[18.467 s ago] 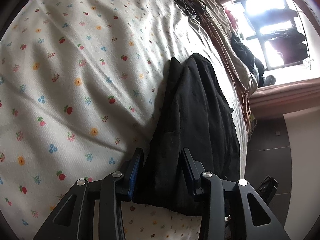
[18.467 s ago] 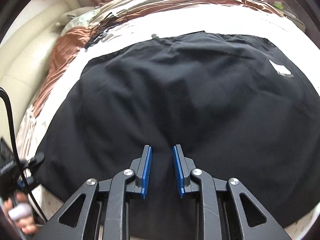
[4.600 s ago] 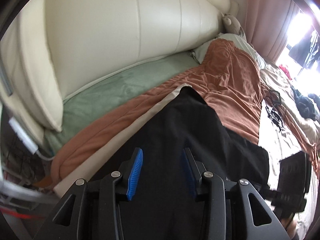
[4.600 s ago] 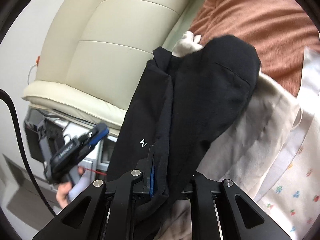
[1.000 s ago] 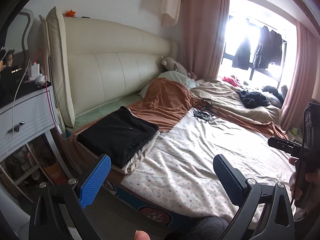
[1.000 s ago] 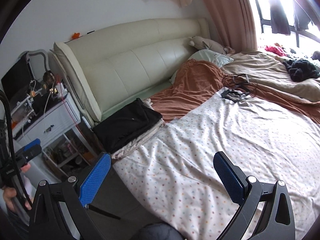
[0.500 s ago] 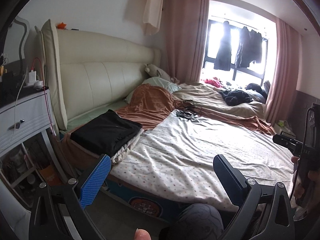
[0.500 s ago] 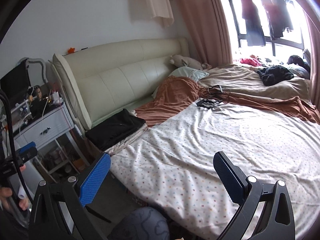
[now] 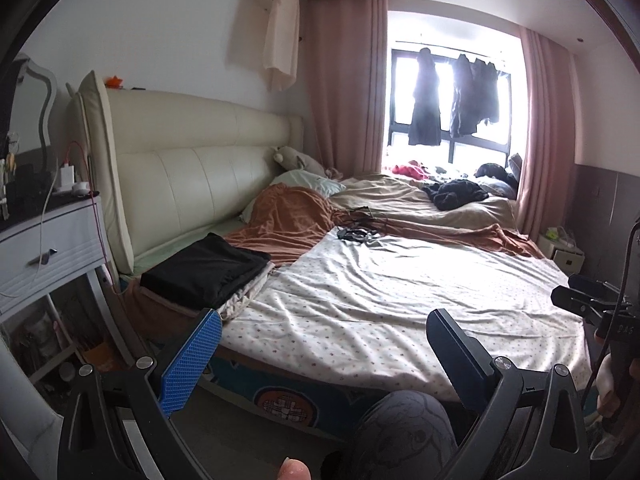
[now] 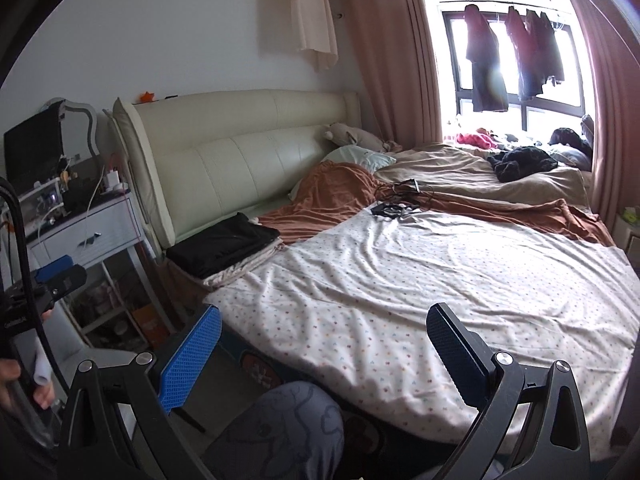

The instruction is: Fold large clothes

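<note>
Your bed point(image 9: 400, 304) has that dotted floral sheet point(image 10: 440, 280) spread across it, folded black garment point(image 9: 208, 270) stacked on beige cloth point(image 9: 244, 296) by the headboard, rust blanket point(image 9: 292, 216) and tangled cables point(image 9: 358, 232) further back.

Both wrist cameras stand back from the near edge of the bed and look across the white flower-print bedsheet point(image 9: 360, 292) toward the cream padded leather headboard point(image 9: 192, 184) and the bright window point(image 9: 448, 120) at the far right. The left wrist view sits further left, with the white drawer table point(image 9: 48, 248) close at its left edge and the other handheld gripper at its right edge. The right wrist view sits further right, showing more sheet. Both share the folded black garment point(image 10: 224, 244) near the headboard, the rust-brown blanket point(image 10: 332, 196) and the pink curtains point(image 10: 396, 52), all at a distance.
</note>
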